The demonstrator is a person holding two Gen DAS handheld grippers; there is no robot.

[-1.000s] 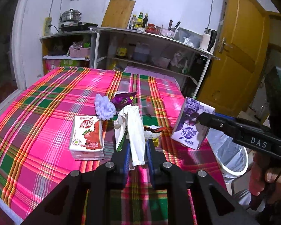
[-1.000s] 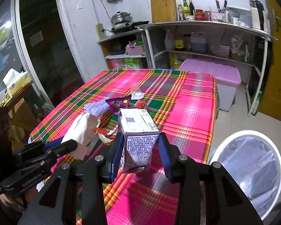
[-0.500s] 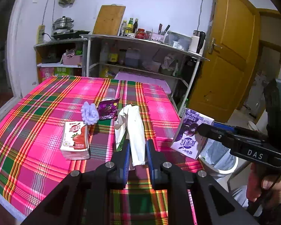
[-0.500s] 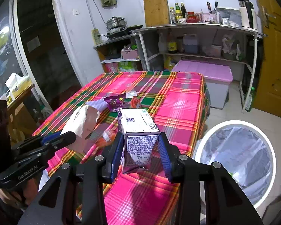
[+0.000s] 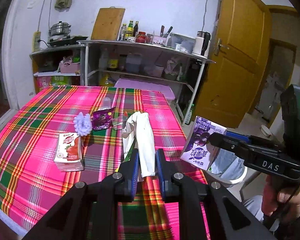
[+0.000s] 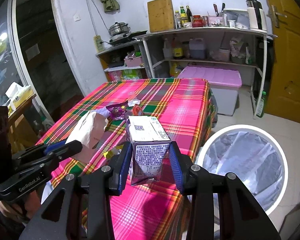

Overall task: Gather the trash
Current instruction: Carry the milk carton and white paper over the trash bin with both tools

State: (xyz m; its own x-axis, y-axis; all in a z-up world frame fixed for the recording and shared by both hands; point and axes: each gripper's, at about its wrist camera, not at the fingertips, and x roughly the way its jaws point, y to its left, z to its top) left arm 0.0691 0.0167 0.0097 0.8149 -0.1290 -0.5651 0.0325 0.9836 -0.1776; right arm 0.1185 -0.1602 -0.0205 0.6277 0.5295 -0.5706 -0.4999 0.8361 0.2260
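Note:
My left gripper [image 5: 146, 155] is shut on a white paper bag [image 5: 143, 138], held above the near part of the plaid table [image 5: 40, 120]; the bag also shows in the right wrist view [image 6: 90, 132]. My right gripper [image 6: 151, 158] is shut on a purple milk carton [image 6: 148, 146], held above the table's right edge; the carton also shows in the left wrist view [image 5: 202, 143]. A white bin with a clear liner [image 6: 248, 166] stands on the floor right of the table. On the table lie a red strawberry carton [image 5: 69, 150], a purple snack wrapper [image 5: 102, 119], a lilac pompom [image 5: 82, 124] and a clear cup [image 5: 106, 103].
Metal shelves [image 5: 146, 60] with bottles and kitchenware stand behind the table. A pink-lidded storage box [image 6: 214, 76] sits under them. A yellow door [image 5: 234, 60] is at the right. A side table with a tissue box [image 6: 18, 96] is at the left.
Both grippers have pulled back and risen from the table with their loads. The bin has come further into the right wrist view.

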